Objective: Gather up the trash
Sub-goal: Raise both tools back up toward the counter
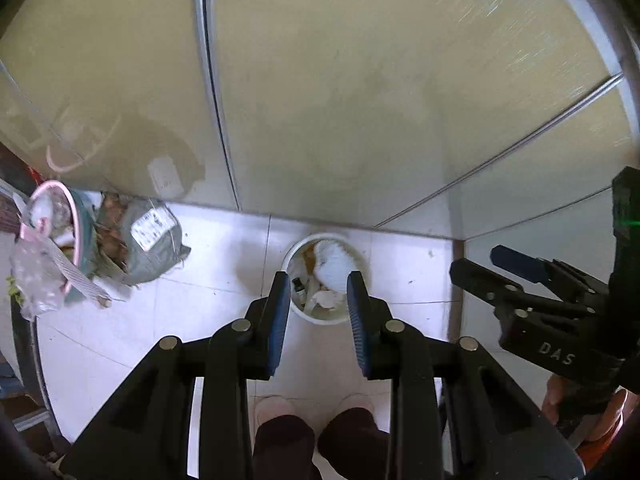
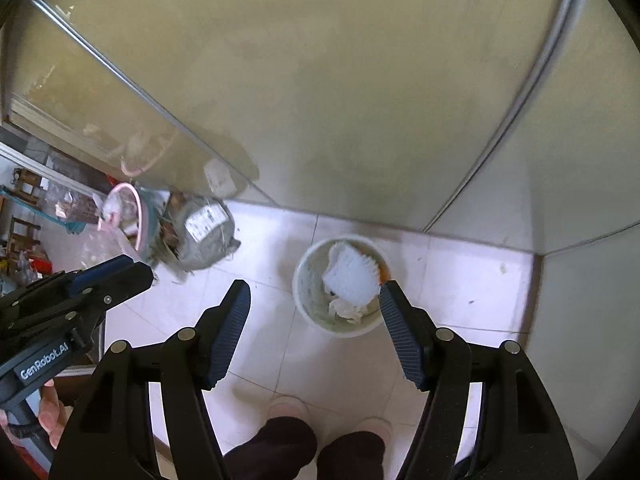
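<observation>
A white round bin (image 1: 324,322) stands on the tiled floor against a frosted panel, far below both grippers. It holds a white ribbed item (image 1: 336,264), a small dark bottle (image 1: 298,286) and crumpled tissue. My left gripper (image 1: 318,276) hangs above the bin, its blue pads narrowly apart with nothing between them. In the right wrist view the same bin (image 2: 340,334) and white ribbed item (image 2: 352,276) show below my right gripper (image 2: 315,283), which is open wide and empty. Each gripper also shows in the other's view: the right gripper (image 1: 474,260) and the left gripper (image 2: 138,268).
A pink-rimmed teal basket (image 1: 78,240) stuffed with rubbish and a grey wrapped parcel (image 1: 152,240) sit at the left by the panel. Frosted glass panels (image 1: 360,100) wall off the back. A person's slippered feet (image 1: 276,404) stand on the white tiles below the grippers.
</observation>
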### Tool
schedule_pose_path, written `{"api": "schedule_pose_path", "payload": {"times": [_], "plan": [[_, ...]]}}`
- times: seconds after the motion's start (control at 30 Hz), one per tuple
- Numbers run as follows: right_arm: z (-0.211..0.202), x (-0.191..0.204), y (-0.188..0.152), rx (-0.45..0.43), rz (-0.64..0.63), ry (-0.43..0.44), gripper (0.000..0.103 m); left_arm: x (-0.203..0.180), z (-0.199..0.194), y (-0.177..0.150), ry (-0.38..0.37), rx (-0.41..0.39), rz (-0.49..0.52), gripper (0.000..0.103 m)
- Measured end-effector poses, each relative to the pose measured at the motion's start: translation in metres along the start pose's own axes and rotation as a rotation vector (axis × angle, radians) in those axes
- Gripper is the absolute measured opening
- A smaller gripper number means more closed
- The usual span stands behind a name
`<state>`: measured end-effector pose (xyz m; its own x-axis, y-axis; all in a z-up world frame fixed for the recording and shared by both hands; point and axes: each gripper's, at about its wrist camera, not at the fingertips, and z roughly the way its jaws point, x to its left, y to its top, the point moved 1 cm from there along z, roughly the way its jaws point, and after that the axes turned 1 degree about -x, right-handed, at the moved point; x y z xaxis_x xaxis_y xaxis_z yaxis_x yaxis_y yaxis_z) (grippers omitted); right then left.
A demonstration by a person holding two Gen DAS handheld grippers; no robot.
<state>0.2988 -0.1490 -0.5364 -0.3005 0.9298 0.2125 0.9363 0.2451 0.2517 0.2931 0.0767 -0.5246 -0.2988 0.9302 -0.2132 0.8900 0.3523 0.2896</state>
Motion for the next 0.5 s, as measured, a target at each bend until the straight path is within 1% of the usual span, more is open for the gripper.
{"api": "schedule_pose_path", "payload": {"times": [0.17, 0.2, 0.27, 0.3, 0.37, 0.4, 0.5], "plan": [[-0.1, 0.018, 0.016, -0.084, -0.029, -0.04, 0.064, -0.03, -0.086, 0.021, -0.01, -0.066, 0.043, 0.027], [-0.119, 0.019, 0.018, -0.102, -0.035, -0.044, 0.064, -0.039, -0.111, 0.026, -0.011, -0.086, 0.058, 0.027], [-0.162, 0.03, 0.024, -0.143, -0.044, -0.06, 0.064, -0.048, -0.144, 0.032, -0.015, -0.112, 0.072, 0.027], [-0.183, 0.035, 0.027, -0.163, -0.049, -0.067, 0.064, -0.055, -0.168, 0.037, -0.022, -0.133, 0.078, 0.027], [-0.217, 0.044, 0.031, -0.202, -0.056, -0.083, 0.064, -0.061, -0.199, 0.041, -0.03, -0.16, 0.088, 0.028], [-0.237, 0.051, 0.033, -0.227, -0.059, -0.092, 0.064, -0.067, -0.222, 0.045, -0.034, -0.182, 0.098, 0.028], [-0.289, 0.068, 0.038, -0.3, -0.074, -0.123, 0.064, -0.075, -0.267, 0.051, -0.037, -0.227, 0.128, 0.029]]}}
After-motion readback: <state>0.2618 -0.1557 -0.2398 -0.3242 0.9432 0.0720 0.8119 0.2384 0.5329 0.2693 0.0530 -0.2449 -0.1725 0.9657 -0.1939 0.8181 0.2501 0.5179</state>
